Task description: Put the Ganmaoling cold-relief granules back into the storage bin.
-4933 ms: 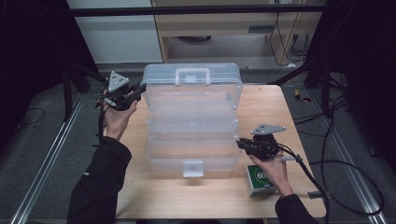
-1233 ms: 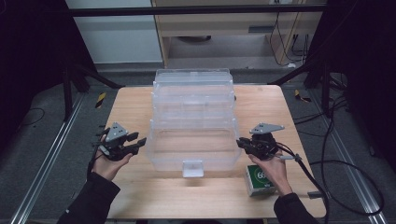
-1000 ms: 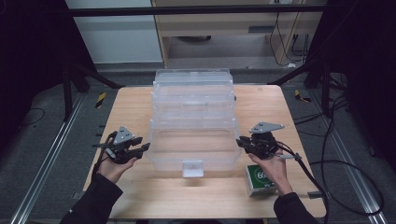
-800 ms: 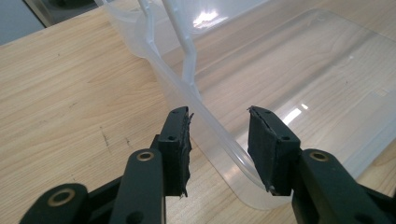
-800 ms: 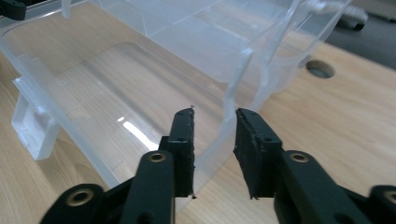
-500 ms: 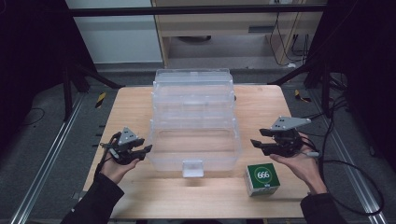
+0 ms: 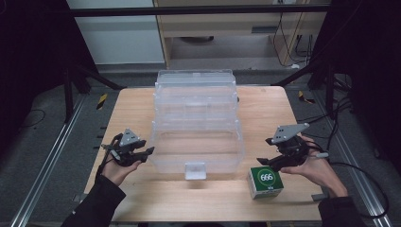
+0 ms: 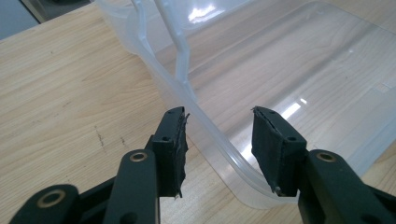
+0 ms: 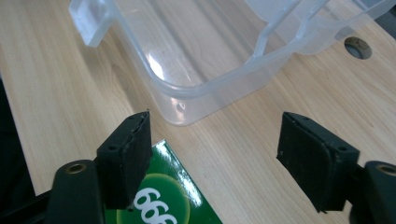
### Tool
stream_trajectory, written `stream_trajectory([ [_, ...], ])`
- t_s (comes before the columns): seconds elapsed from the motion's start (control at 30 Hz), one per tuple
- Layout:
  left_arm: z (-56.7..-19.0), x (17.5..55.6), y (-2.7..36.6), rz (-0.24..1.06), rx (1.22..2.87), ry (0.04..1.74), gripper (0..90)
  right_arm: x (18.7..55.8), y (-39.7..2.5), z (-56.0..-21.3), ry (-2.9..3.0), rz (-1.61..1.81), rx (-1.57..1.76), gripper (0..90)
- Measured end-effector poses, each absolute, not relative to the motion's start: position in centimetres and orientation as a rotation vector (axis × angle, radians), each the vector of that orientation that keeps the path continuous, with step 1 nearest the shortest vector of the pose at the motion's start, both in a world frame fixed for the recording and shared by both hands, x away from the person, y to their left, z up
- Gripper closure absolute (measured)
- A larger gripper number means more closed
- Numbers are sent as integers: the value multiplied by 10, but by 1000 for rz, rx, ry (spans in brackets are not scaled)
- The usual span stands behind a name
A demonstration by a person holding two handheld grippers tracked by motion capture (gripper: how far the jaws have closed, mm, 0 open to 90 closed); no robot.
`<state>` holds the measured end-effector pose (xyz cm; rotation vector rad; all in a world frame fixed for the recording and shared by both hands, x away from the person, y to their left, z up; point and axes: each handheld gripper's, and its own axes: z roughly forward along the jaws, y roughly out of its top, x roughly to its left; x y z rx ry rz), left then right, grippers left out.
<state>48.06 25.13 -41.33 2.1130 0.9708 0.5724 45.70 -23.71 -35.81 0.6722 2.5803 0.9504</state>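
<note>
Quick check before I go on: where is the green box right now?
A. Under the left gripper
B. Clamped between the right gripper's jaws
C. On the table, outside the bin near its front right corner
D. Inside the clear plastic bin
C: the green box sits on the bare table just outside the clear bin, below the open right gripper, whose jaws stand apart and do not touch it.

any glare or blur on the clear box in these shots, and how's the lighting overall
High view: dark surroundings, evenly lit table, clear box hard to read, slightly soft. Left gripper view: bright glare patches on the box floor, sharp rim between the open left hand-held gripper pads. Right gripper view: a glint on the box corner, shine on the green carton under the right hand-held gripper.
</note>
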Motion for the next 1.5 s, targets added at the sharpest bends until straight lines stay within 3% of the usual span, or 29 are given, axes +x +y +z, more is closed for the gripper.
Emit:
stream_trajectory([
  [0.6,-403,478,254,591,2084,955,515,447,-231,-368,2783,695,389,124],
  [1.5,-394,475,268,629,2046,979,504,449,-210,-399,2999,343,97,61],
])
